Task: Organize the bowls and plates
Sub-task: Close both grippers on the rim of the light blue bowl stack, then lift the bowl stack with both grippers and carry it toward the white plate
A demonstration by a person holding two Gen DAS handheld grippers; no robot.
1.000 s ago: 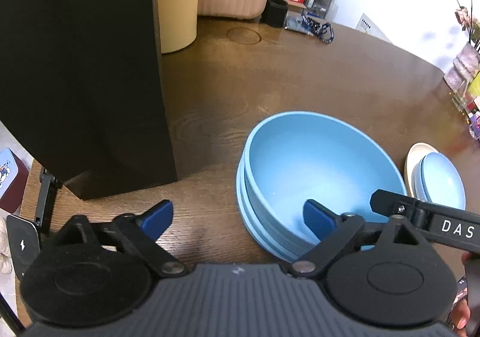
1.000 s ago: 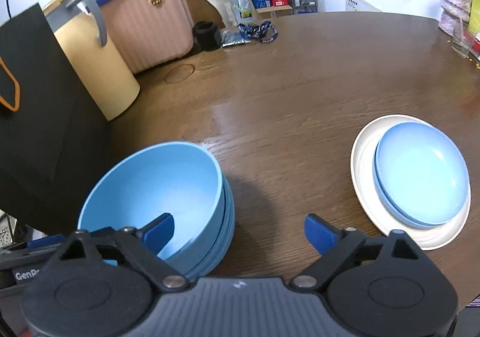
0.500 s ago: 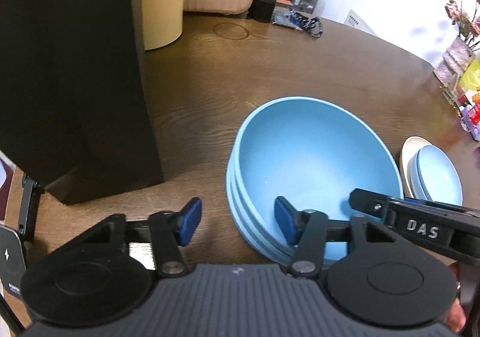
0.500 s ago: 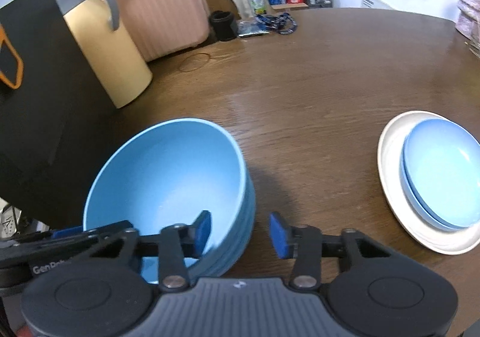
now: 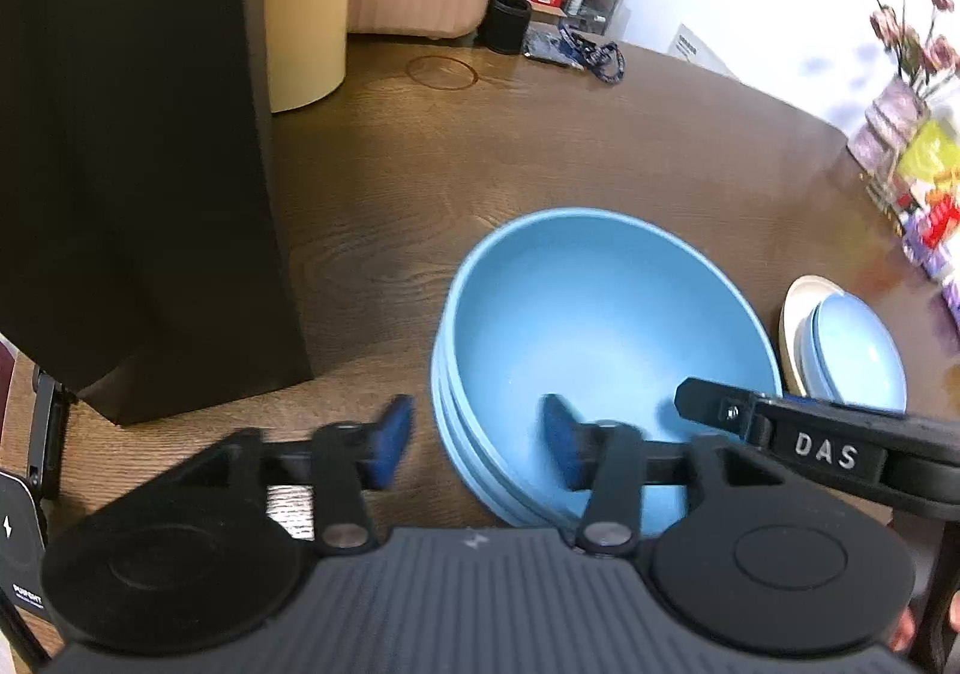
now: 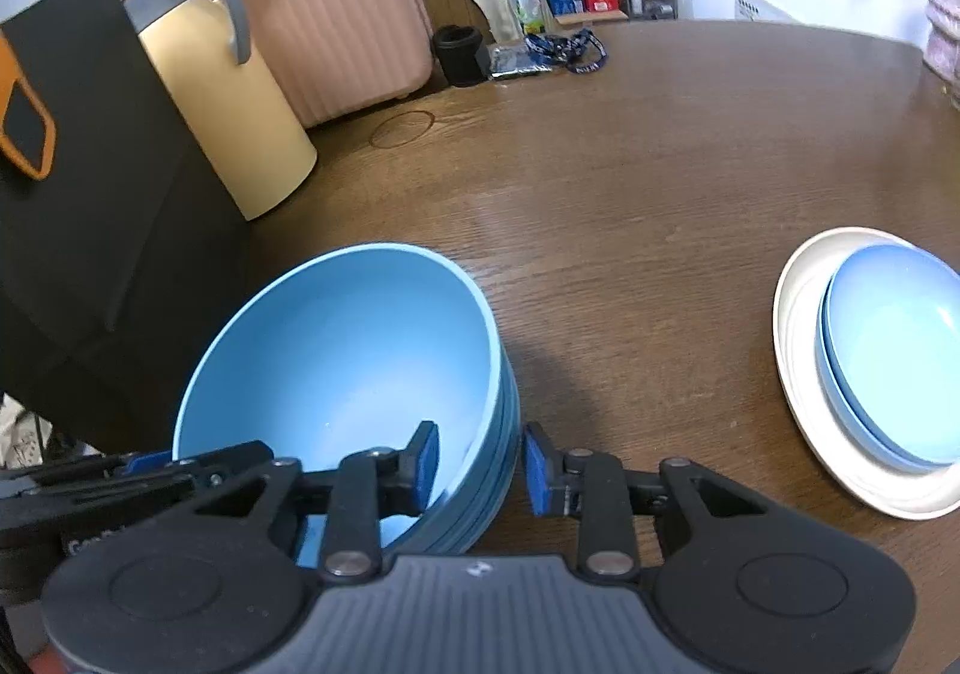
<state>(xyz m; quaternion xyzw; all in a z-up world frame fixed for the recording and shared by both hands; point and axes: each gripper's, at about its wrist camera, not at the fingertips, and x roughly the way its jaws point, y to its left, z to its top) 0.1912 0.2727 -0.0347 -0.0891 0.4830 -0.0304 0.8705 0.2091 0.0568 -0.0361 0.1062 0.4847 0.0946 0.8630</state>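
You worked at a dark wooden table [image 6: 630,194] carrying a black paper bag [image 5: 132,164] on its left side, a cream canister [image 6: 240,134], and a pink suitcase [image 6: 336,14] at the far edge. The task items sat in two groups: a stack of nested blue bowls [image 6: 348,350] near you, just beside the bag, and well apart to its right a cream plate [image 6: 798,374] with shallow blue dishes [image 6: 894,350] stacked on it. Both tools straddled the bowl stack's rim from opposite sides. The main risk, as a judgement, was an uneven lift: if one gripper pinched only the top bowl while the other caught several rims, the stack could tilt, separate, or slide against the bag. A weak pinch on the smooth curved wall could also let the bowls slip. The left gripper [image 5: 477,437] stood about half spread, one pad outside the wall and one inside the bowl, with visible gaps to the rim; its jaws had just been opening. The right gripper [image 6: 480,467] stood somewhat narrower, its pads flanking the stacked rims closely, the jaws likewise having just been opening; no firm contact showed, so neither tool appeared to hold the bowls.
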